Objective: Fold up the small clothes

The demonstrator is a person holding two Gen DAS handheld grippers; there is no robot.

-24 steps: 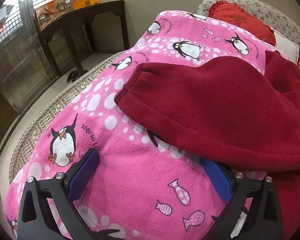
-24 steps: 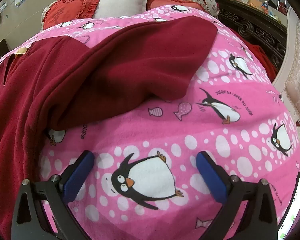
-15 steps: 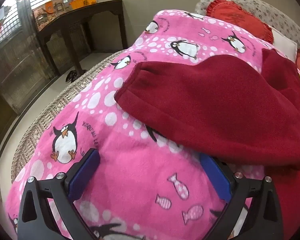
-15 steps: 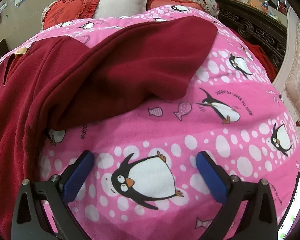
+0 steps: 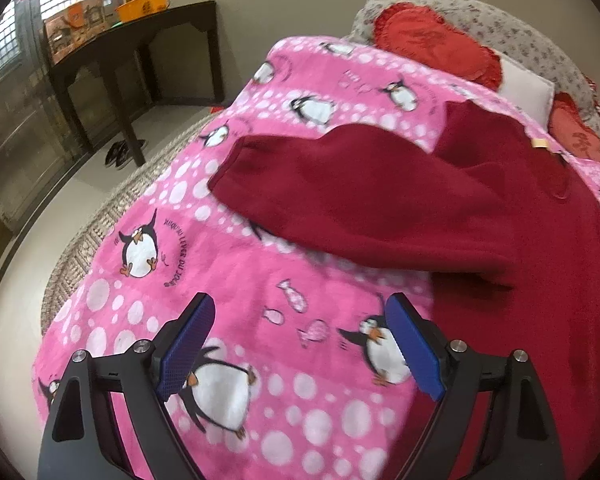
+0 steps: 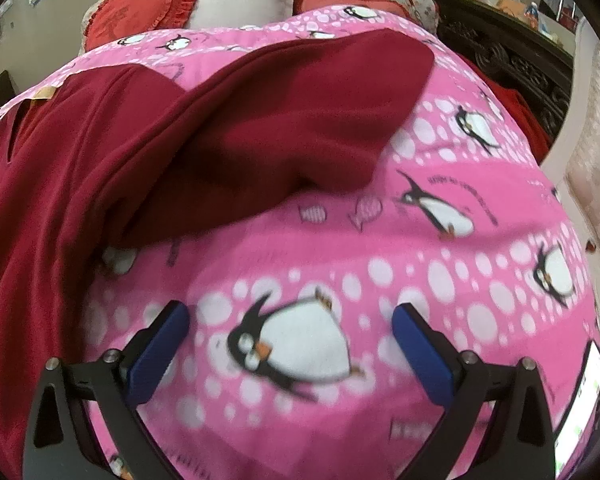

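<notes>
Both the left gripper [image 5: 300, 350] and right gripper [image 6: 290, 346] hovered released and empty over the blanket [image 5: 228, 272], near the spread garment [image 5: 400, 208], presumably positioned to grasp its sleeves.

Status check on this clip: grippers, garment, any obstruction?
Left gripper open, empty. Right gripper open, empty. Dark red garment spread on penguin blanket, sleeves out, unfolded. Nothing in the way.

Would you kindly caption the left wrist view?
Open left hand-held gripper above penguin blanket, dark red garment spread ahead.
</notes>
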